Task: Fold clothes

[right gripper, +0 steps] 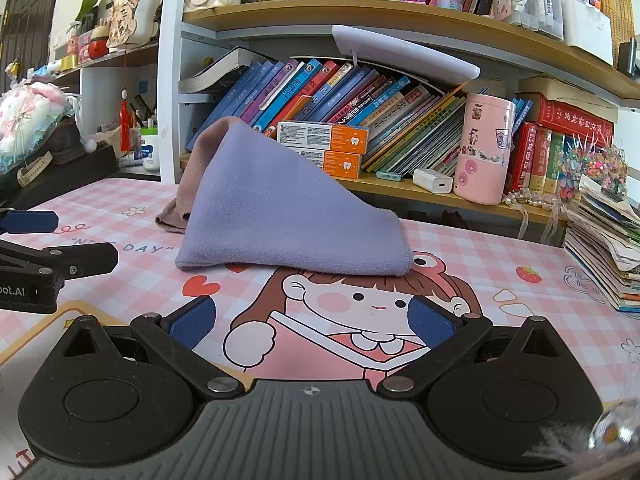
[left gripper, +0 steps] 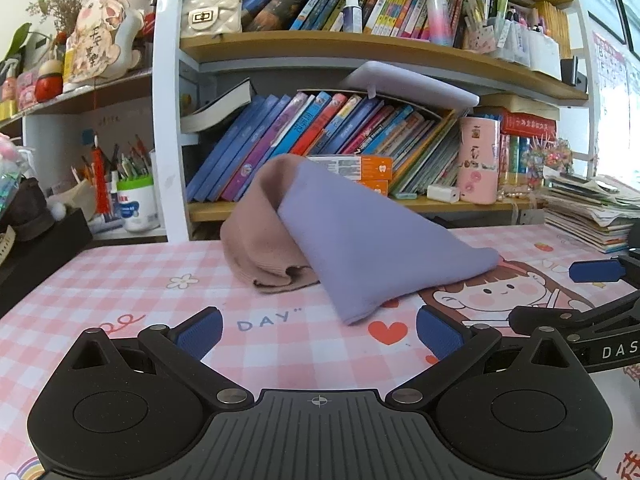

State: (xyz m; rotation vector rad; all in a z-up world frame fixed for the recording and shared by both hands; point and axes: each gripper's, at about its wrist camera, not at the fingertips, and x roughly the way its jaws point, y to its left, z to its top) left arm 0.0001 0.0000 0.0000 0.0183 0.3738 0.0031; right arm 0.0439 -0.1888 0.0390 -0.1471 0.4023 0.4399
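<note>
Two wide-open grippers face a propped-up cloth on a pink checked desk mat.

The left gripper (left gripper: pixel 318 330) and right gripper (right gripper: pixel 312 320) both stand wide with nothing between their blue pads. The lavender and dusty-pink cloth (right gripper: pixel 280 208) sits at twelve o'clock of each, tented against the bookshelf (right gripper: pixel 400 16), its lower edge on the desk mat (right gripper: pixel 520 248), clear of both grippers.

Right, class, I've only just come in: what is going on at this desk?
A person holds two black grippers with blue pads, the left gripper and the right gripper, both open and empty above the pink checked cartoon desk mat. Ahead of them a lilac soft cloth is propped up like a tent over a dusty-pink knitted garment. Neither gripper touches the clothes, so folding is not under way.
</note>
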